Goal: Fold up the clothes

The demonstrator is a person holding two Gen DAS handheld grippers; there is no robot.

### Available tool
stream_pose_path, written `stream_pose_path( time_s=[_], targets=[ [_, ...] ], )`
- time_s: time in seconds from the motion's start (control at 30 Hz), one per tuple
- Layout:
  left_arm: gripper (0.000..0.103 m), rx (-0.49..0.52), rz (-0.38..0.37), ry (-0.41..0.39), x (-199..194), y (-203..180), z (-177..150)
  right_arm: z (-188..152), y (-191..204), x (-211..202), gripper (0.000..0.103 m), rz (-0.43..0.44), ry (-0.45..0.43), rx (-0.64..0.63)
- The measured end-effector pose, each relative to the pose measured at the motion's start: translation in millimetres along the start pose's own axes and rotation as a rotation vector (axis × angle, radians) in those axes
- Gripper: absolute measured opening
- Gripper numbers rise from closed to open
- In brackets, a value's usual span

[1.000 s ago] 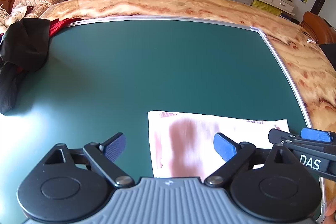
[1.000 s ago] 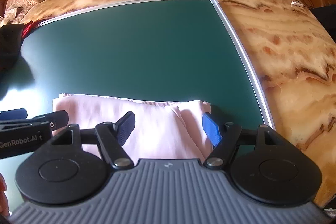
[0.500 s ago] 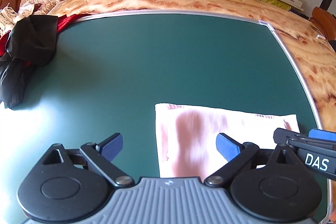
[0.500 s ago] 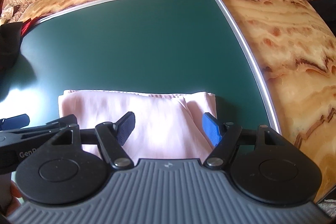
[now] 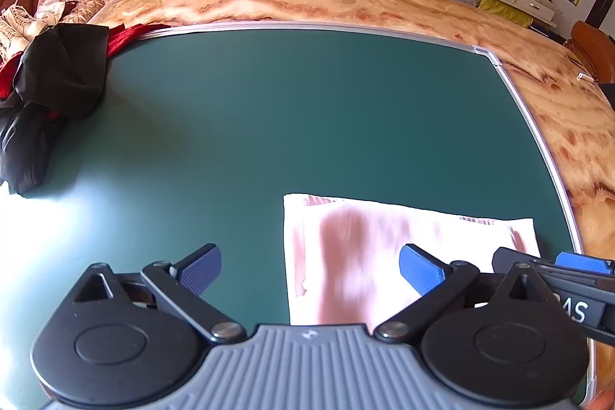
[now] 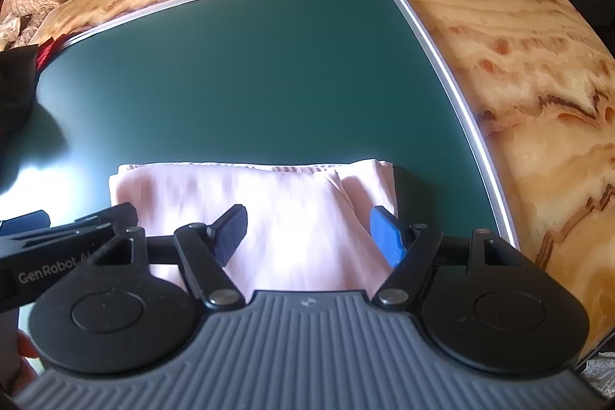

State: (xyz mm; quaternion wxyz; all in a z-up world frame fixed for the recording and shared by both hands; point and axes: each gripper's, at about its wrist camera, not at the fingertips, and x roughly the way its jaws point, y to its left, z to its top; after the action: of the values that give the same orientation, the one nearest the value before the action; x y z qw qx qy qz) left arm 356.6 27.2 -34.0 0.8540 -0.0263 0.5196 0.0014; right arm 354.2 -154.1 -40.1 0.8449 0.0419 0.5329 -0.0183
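The pink garment lies folded into a flat rectangle on the green mat of the bench, low in both frames and near the mat's right-hand metal edge; a heap of black and red clothes waits at the upper left of the left wrist view. The left tool stands released, its jaws having just been opening to their widest, straddling the garment's left edge without pressing it; the right tool is likewise released, jaws apart above the cloth's right half, nothing clenched. The fold looks all but finished; the step in hand seems to be letting go cleanly. To do it well, lift both tools straight up so no pad drags a layer askew; check the right-hand end, where a crease shows; then reach to the upper left for the next piece.
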Motion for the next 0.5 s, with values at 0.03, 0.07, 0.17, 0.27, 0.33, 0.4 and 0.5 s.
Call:
stream_pose_path(
  time_s=[0.03,0.07,0.17,0.27,0.33,0.4,0.5],
  targets=[
    [0.102,0.002,0.004,0.003,0.1,-0.5,0.1,-0.1,1.0,-0.6,0.079,-0.006,-0.002,-0.006],
    [0.102,0.005,0.008,0.007,0.4,-1.0,0.5,0.1,1.6,-0.9,0.079,-0.010,-0.002,-0.010],
    [0.102,0.025,0.020,0.037,3.3,-2.6,4.1,1.0,0.9,-1.6,0.079,-0.013,-0.003,-0.009],
    [0.102,0.040,0.024,0.046,3.8,-4.2,5.2,1.5,-0.2,-1.4,0.079,-0.010,0.001,-0.008],
    [0.102,0.039,0.029,0.034,2.1,-4.1,5.2,1.8,-0.2,-0.8,0.079,-0.009,0.005,-0.010],
    [0.102,0.035,0.028,0.026,0.4,-3.6,5.5,1.8,-0.1,-0.6,0.079,-0.011,0.007,-0.011],
    [0.102,0.032,0.025,0.022,-1.0,-2.1,6.6,1.8,1.0,0.2,0.079,-0.007,0.014,-0.013]
  ],
)
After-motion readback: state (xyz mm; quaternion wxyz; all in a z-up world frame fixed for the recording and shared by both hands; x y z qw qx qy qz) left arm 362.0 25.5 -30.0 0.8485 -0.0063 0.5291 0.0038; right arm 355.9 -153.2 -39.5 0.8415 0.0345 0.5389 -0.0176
